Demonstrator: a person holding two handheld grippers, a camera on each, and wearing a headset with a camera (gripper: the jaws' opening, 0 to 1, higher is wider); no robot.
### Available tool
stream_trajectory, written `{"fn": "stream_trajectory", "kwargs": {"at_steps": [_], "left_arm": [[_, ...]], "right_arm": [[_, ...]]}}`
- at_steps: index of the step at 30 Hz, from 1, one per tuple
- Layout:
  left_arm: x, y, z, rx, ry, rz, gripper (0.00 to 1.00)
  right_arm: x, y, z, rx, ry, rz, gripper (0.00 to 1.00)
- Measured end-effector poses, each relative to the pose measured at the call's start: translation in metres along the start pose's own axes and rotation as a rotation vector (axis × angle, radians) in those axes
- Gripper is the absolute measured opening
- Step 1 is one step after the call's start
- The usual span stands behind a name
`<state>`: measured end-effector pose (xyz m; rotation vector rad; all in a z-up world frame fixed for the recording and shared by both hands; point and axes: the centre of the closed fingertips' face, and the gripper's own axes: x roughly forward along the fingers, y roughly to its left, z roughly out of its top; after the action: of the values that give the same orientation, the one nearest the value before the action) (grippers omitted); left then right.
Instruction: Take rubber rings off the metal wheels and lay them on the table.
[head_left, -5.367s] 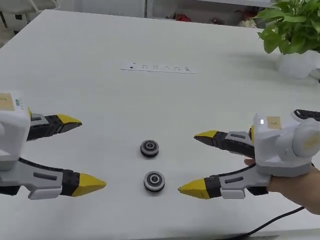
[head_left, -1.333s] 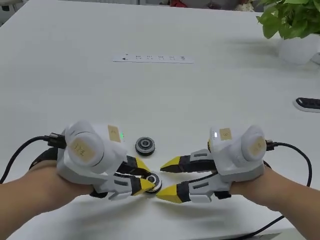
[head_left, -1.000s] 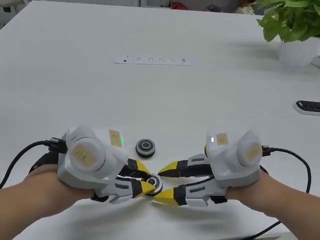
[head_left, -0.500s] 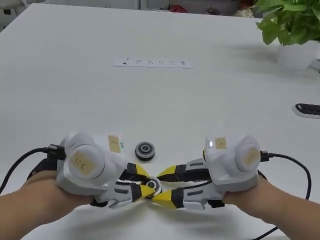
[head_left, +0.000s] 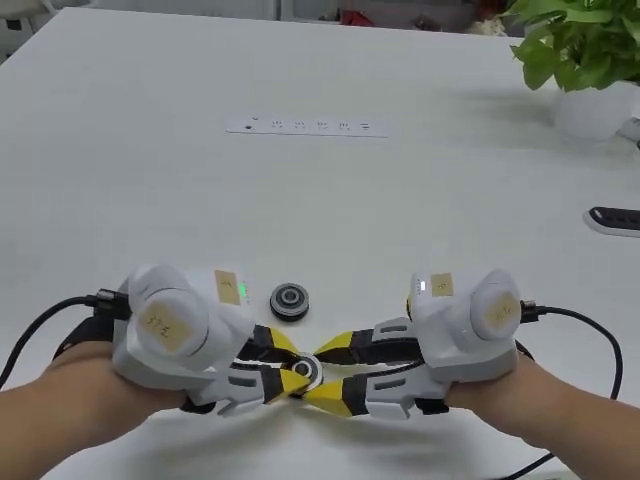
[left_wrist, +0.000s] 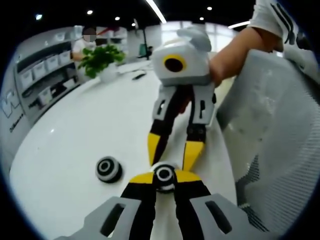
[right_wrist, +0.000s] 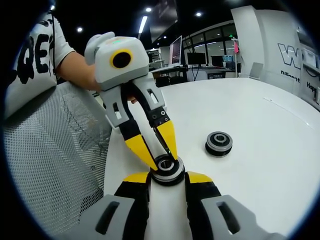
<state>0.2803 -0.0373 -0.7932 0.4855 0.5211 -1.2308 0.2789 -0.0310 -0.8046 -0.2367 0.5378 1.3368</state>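
Observation:
Two metal wheels with black rubber rings lie near the table's front edge. The near wheel (head_left: 304, 371) is caught between both grippers, which face each other tip to tip. My left gripper (head_left: 291, 367) comes from the left and is shut on it; my right gripper (head_left: 319, 372) comes from the right and is shut on it too. In the left gripper view the near wheel (left_wrist: 164, 176) sits between my left gripper's (left_wrist: 165, 177) yellow tips. The right gripper view shows the same near wheel (right_wrist: 167, 169) pinched in my right gripper (right_wrist: 167, 178). The far wheel (head_left: 290, 299) lies free.
A white power strip (head_left: 306, 126) lies mid-table, and a potted plant (head_left: 580, 60) stands at the back right. A black object (head_left: 615, 217) rests at the right edge. A mesh chair (right_wrist: 55, 150) stands behind the person, and cables trail from both grippers.
Both grippers came in from wide apart and open. The left one took the near wheel first; over the last second the right one slid left and shut on the same wheel.

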Motion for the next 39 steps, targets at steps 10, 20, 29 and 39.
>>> {"fn": "stream_trajectory", "kwargs": {"at_steps": [10, 20, 29, 39], "left_arm": [[0.0001, -0.0003, 0.0002, -0.002, -0.003, -0.001, 0.14], [0.0004, -0.0003, 0.0002, 0.000, -0.004, -0.002, 0.14], [0.0003, -0.0002, 0.0000, 0.005, 0.000, 0.001, 0.14], [0.0003, 0.0002, 0.0000, 0.006, 0.000, 0.002, 0.14]], "right_arm": [[-0.0036, -0.0009, -0.0041, 0.012, 0.008, -0.002, 0.20], [-0.0055, -0.0011, -0.0058, 0.014, 0.016, -0.003, 0.17], [-0.0060, -0.0009, -0.0062, -0.001, 0.028, -0.008, 0.15], [-0.0039, 0.0031, -0.0049, -0.028, 0.030, 0.005, 0.23]]}}
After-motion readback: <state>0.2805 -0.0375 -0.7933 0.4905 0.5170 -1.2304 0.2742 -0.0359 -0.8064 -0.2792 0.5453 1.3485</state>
